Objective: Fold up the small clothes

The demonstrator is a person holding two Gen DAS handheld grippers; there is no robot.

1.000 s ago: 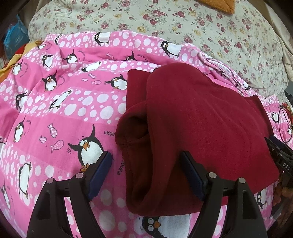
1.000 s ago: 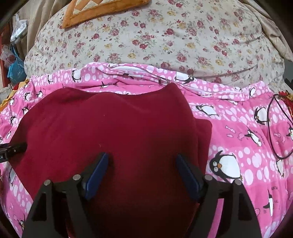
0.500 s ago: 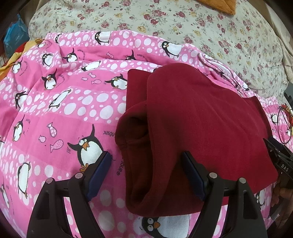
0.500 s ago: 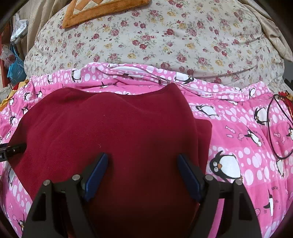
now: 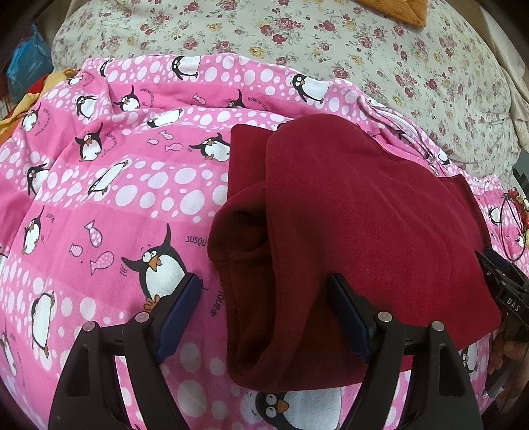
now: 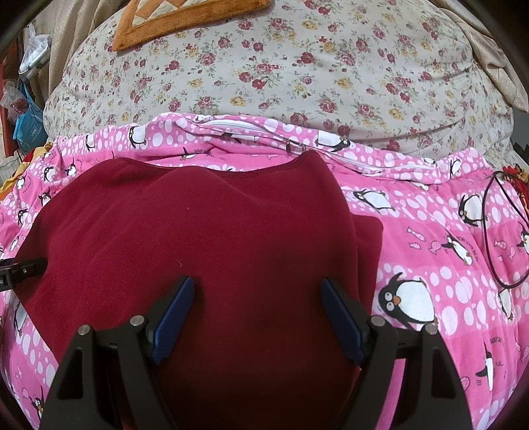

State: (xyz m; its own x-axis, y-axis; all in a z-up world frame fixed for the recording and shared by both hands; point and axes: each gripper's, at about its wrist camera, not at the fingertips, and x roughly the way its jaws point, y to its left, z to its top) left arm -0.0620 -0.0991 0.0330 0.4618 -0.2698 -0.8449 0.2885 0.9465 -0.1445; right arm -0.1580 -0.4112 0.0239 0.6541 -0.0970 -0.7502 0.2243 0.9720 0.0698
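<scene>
Far left, left wrist view: yellow cloth point(image 5: 31, 99) and a blue bag point(image 5: 28, 66) at the bed's edge, too blurred to identify further. Pink penguin-print blanket point(image 5: 109, 205) spread wide over the bed, rumpled along its far edge. Left gripper point(image 5: 264, 297) poised above the blanket, fingers point(image 5: 180, 311) spread wide and grasping nothing; left finger over pink fabric, right finger over the near left portion of the dark red fleece garment point(image 5: 363, 225). Garment lying flat on the blanket, folded, with a rolled opening, possibly a sleeve or cuff, along its left side. Right gripper point(image 6: 256, 304) above the garment's middle, fingers point(image 6: 173, 312) released, nothing between them. Right of the garment: more penguin blanket, a thin black cord point(image 6: 492, 231) looped on it. Behind: floral quilt point(image 6: 297, 72), orange-bordered cushion point(image 6: 185, 16) at the top.
</scene>
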